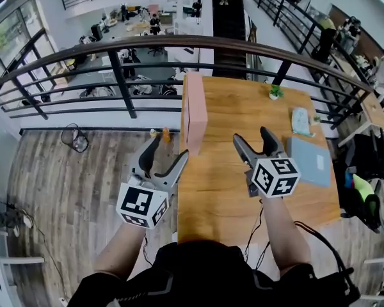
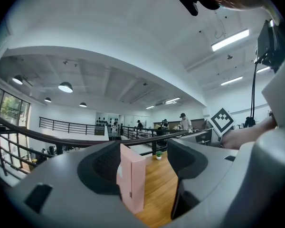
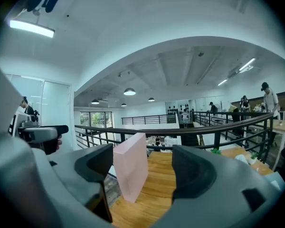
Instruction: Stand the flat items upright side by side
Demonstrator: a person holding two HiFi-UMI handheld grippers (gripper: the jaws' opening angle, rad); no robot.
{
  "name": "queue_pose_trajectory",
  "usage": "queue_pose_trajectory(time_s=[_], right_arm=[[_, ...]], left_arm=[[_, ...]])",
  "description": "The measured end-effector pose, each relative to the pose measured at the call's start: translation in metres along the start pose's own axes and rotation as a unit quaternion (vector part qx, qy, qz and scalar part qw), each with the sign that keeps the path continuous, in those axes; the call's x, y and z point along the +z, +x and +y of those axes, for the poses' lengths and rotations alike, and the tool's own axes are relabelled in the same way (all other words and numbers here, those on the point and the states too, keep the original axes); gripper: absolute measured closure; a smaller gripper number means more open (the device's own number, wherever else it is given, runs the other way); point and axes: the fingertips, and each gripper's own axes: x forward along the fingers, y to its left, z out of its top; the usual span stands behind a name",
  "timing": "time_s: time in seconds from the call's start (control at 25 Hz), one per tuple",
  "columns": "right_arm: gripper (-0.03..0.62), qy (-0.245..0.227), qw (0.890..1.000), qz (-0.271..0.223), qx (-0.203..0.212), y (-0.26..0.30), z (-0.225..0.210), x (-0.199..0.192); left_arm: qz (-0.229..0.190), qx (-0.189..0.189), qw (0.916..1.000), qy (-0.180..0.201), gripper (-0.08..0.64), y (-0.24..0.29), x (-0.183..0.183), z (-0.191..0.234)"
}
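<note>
Risk lies mainly with the pink box (image 1: 196, 110), which stands upright on a narrow edge just ahead of the left gripper (image 1: 168, 153), right along the left edge of the table (image 1: 230, 190). That gripper's jaws are spread and pinch nothing. In its own view the box stands ahead in the gap, nearer the left jaw, and I see no contact. A sideways brush from that jaw could, I judge, topple the tall, thin box. So close to the edge, it might then drop to the wooden floor (image 1: 83, 171) rather than onto the table. The right gripper (image 1: 254, 141), beside the left one and over the table, is also spread wide and empty, with the box ahead and to its left.

The other flat things lie to the right of the right gripper. A blue notebook (image 1: 310, 160) lies flat close by, and beyond it is a pale green flat item (image 1: 300, 120) whose kind I cannot tell. Neither is upright, so most of the task looks undone. A thin notebook lying flat gives the jaws little to catch, and a push may slide it toward the right edge. Setting it down hard against the box could knock the box over.

A small potted plant (image 1: 276, 93) stands farther ahead of the right gripper, apart from any likely path. A dark railing (image 1: 179, 43) runs beyond the table's far end. Nothing lies between the grippers and the box.
</note>
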Motion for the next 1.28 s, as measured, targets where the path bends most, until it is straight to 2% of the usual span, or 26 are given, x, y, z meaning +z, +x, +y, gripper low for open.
queue_pose_trajectory(time_s=[0.44,0.76,1.0,1.28], right_arm=[[0.212,-0.018,0.999,-0.028,0.005,-0.06,-0.046,0.027],[0.212,-0.021,0.999,-0.039,-0.017,-0.098,-0.084,0.035],[0.212,-0.014,0.997,-0.041,-0.064,-0.142,-0.137,0.029],[0.212,-0.006,0.99,-0.018,-0.141,-0.211,-0.215,0.002]], left_arm=[[-0.019,-0.03,0.9994,0.007,0.236,0.031,0.026,-0.069],[-0.02,-0.055,0.9981,0.016,0.236,0.05,0.036,-0.114],[-0.011,-0.105,0.9942,0.016,0.236,0.085,0.034,-0.17],[0.021,-0.176,0.984,0.016,0.236,0.131,0.015,-0.244]])
